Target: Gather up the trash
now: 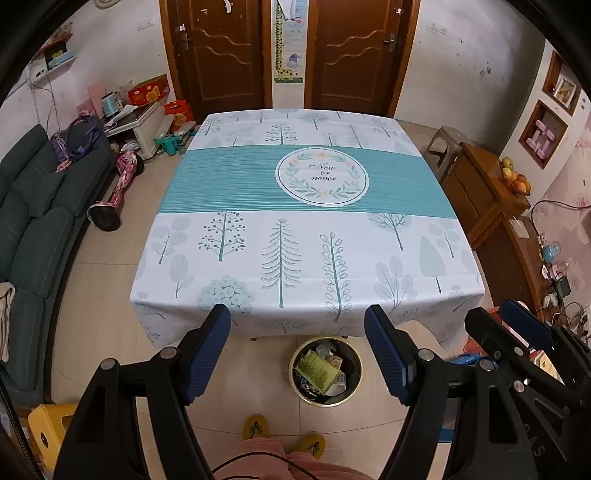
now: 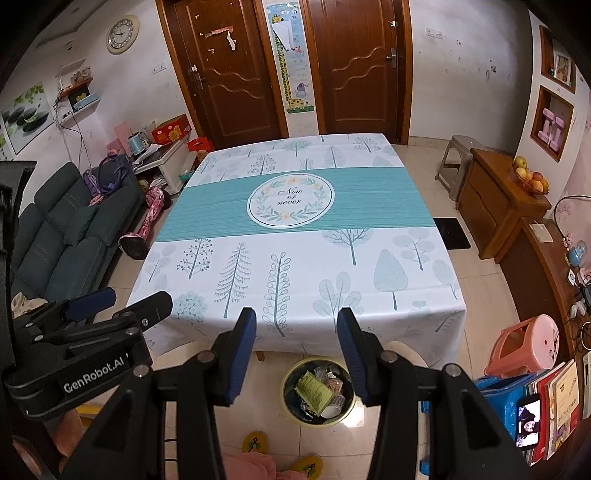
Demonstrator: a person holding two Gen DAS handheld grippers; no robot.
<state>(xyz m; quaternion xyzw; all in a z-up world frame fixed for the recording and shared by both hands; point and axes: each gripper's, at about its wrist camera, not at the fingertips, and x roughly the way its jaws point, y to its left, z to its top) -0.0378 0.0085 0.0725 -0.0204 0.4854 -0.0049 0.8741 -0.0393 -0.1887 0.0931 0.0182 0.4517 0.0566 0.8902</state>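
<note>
This is a lived-in home, a combined living and dining room. A square table (image 2: pixel 424 295) under a tree-printed tablecloth (image 2: pixel 295 254) reading "Now or never" fills the middle of the tiled floor. A dark green sofa (image 2: pixel 66 240) lines the left wall beneath a round wall clock (image 2: pixel 122 34). Two brown panelled wooden doors (image 2: pixel 229 70) flank a giraffe height chart (image 2: pixel 293 62). On the right, a wooden cabinet (image 2: pixel 495 206) carries a fruit bowl (image 2: pixel 532 177); plastic stools (image 2: pixel 524 347) stand about.
</note>
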